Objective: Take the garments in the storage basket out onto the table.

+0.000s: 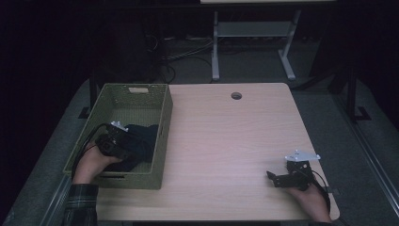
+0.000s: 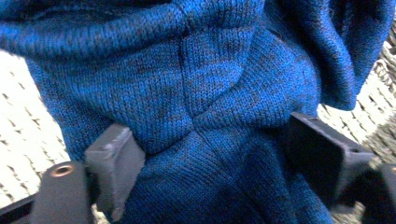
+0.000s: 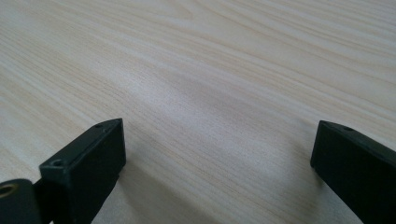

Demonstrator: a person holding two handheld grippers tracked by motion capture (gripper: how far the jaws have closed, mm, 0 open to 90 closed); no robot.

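Observation:
A dark blue knit garment (image 1: pixel 143 137) lies bunched inside an olive woven basket (image 1: pixel 165 113) at the table's left. My left gripper (image 1: pixel 128 145) reaches into the basket and presses into the garment. In the left gripper view the blue knit (image 2: pixel 201 93) bulges between the two wide-apart jaws of my left gripper (image 2: pixel 210 154), which stands open around a fold. My right gripper (image 1: pixel 273 178) rests low over the bare wood at the front right. It is open, with nothing between its jaws in the right gripper view (image 3: pixel 219 154).
The light wooden table (image 1: pixel 226 141) has a round cable hole (image 1: pixel 236 95) near its far edge. Woven basket wall (image 2: pixel 28 116) shows behind the garment. Beyond the table stand a white desk frame (image 1: pixel 215 52) and cables on a dark floor.

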